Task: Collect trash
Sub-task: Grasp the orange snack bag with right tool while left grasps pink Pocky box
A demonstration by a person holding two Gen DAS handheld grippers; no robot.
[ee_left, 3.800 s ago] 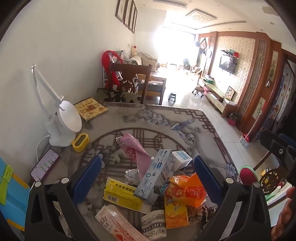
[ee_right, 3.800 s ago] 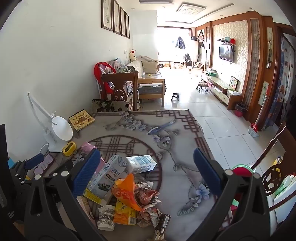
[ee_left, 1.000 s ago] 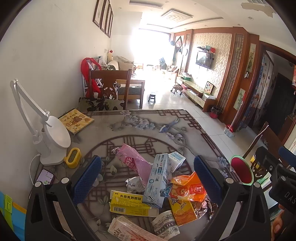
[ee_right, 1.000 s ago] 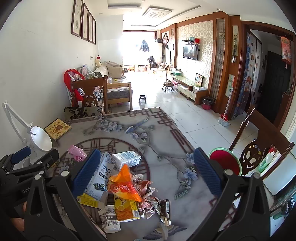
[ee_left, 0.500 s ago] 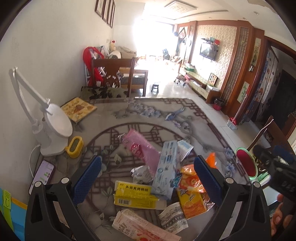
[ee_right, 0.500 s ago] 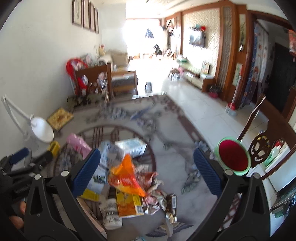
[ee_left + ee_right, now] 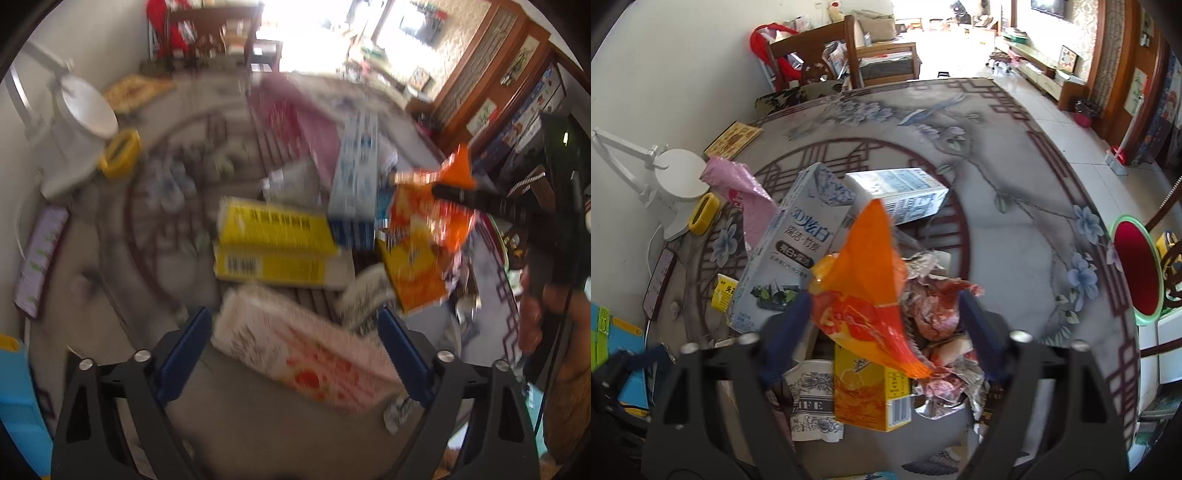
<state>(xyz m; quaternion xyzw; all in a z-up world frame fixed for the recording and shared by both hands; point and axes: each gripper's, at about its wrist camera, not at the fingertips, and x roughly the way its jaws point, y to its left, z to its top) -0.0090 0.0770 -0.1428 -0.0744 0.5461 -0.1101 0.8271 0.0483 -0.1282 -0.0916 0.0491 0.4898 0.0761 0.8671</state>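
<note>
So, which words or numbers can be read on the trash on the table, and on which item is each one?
"3D炫白": grey toothpaste box.
"深洁·竹炭": same box, the line below.
"IFE": patterned paper cup; its first letter is hidden.
Yellow box: black print and barcode, blurred.
Pink-and-white carton: blurred.
White carton, orange juice box: print too small.

L wrist cam: steep down-fwd view, close over tabletop (image 7: 92, 258), blurred | R wrist cam: steep down-fwd, close over same trash pile, sharp | shared: orange wrapper (image 7: 436, 218) (image 7: 864, 295), yellow box (image 7: 273, 243), lamp (image 7: 679, 177), far chairs/room.
</note>
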